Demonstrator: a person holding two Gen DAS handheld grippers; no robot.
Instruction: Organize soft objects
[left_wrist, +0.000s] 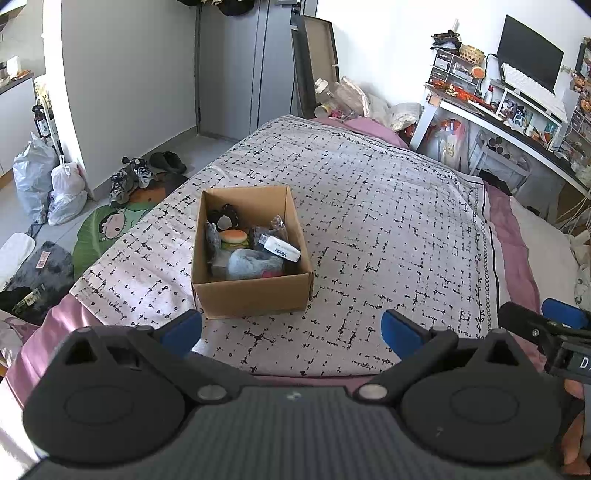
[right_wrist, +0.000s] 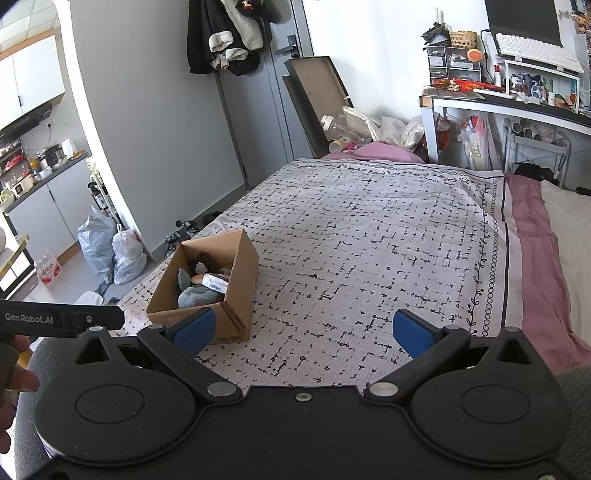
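A brown cardboard box (left_wrist: 255, 295) stands on the patterned bedspread (left_wrist: 388, 206). It holds several soft things: a burger plush (left_wrist: 233, 237), a grey-blue plush (left_wrist: 251, 263), a white tissue pack (left_wrist: 282, 250) and a dark plush (left_wrist: 225, 218). My left gripper (left_wrist: 291, 332) is open and empty, just in front of the box. In the right wrist view the box (right_wrist: 236, 291) lies left of my right gripper (right_wrist: 304, 330), which is open and empty over the bedspread (right_wrist: 369, 240).
The bed's left edge drops to a floor with shoes (left_wrist: 129, 177), plastic bags (left_wrist: 55, 188) and a green mat (left_wrist: 107, 229). A cluttered desk (left_wrist: 517, 122) stands at the right. Bottles and bags (right_wrist: 365, 129) pile at the bed's far end.
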